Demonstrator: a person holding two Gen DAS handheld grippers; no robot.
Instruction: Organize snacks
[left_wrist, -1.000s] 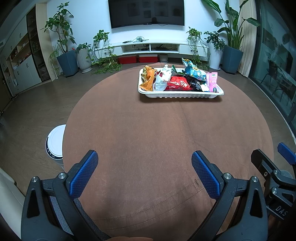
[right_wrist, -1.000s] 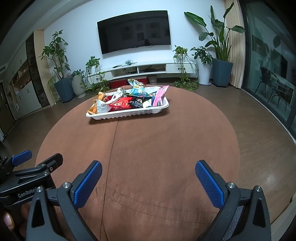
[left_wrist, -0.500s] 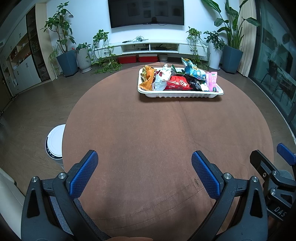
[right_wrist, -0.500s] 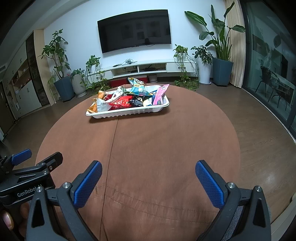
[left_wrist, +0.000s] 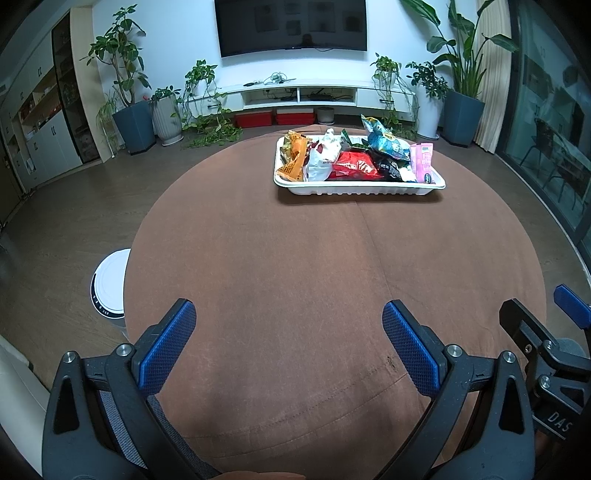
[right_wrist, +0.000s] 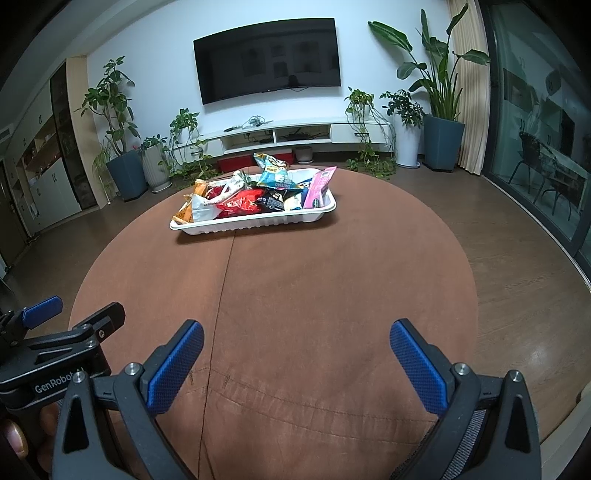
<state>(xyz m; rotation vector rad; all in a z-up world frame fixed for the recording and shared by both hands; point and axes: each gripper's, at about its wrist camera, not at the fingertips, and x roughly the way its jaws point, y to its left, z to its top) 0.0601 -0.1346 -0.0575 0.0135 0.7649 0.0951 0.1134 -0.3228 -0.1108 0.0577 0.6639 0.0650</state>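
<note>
The white tray (left_wrist: 360, 186) sat near the far edge of the round brown tabletop (left_wrist: 314, 280), piled with snack packets. Both the left gripper (left_wrist: 290, 334) and the right gripper (right_wrist: 297, 349) hovered over the near edge, well apart from the tray, each with jaws spread wide and grasping nothing.

The packets were judged light, soft and crinkly, with slick film surfaces likely to slip or crush under a hard squeeze. The pink packet (right_wrist: 318, 188) stood leaning against the tray's right end wall and offered a free top edge. The blue packet (right_wrist: 274, 173) lay uppermost on the pile; its sealed seam appeared the firmest place to pinch. The red packet (left_wrist: 354, 165) lay partly buried under the others.
</note>
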